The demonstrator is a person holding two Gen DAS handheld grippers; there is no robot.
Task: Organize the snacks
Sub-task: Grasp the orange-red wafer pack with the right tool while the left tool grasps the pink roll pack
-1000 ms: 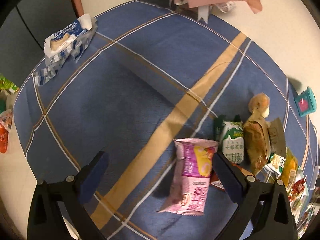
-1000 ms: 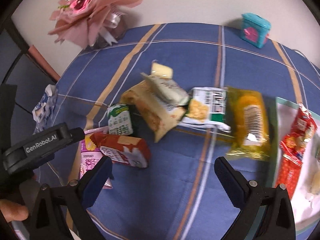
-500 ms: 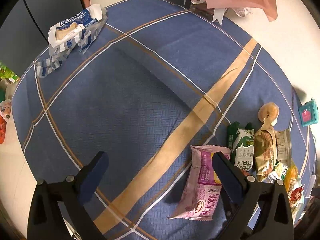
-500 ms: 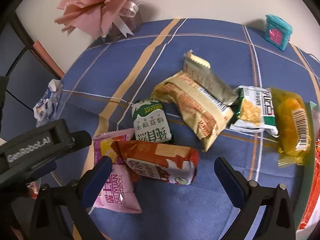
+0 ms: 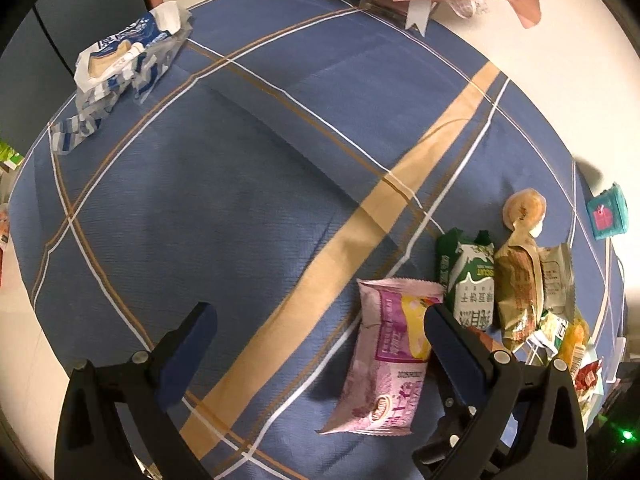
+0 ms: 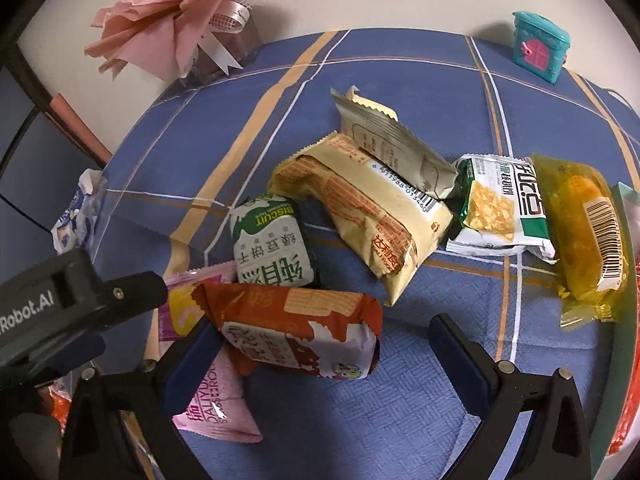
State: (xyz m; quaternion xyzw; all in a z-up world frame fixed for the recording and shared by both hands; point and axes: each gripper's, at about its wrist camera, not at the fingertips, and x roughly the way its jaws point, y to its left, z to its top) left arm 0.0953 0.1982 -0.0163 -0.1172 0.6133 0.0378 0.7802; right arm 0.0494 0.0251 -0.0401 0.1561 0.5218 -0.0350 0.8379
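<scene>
Snack packets lie in a cluster on the blue plaid tablecloth [image 6: 400,420]. My right gripper [image 6: 324,356] is open, low over the cloth, with a red-orange packet [image 6: 300,328] lying between its fingers, close to the left finger. Behind it are a green biscuit packet [image 6: 272,240], a tan packet [image 6: 360,216], a grey packet [image 6: 392,140], a green-white packet [image 6: 500,204] and a yellow packet [image 6: 584,232]. My left gripper [image 5: 320,344] is open and holds nothing. A pink packet [image 5: 392,360] lies just inside its right finger, partly under the red-orange one.
A pink bouquet [image 6: 180,12] stands at the back left and a teal box [image 6: 540,52] at the back right. A torn blue-white wrapper [image 5: 128,52] lies at the far left edge. A tray rim [image 6: 620,196] with red packets shows at the right.
My right gripper has come forward and down onto the cluster, so the red-orange packet now sits between its fingers. My left gripper shifted only slightly beside the pink packet.
</scene>
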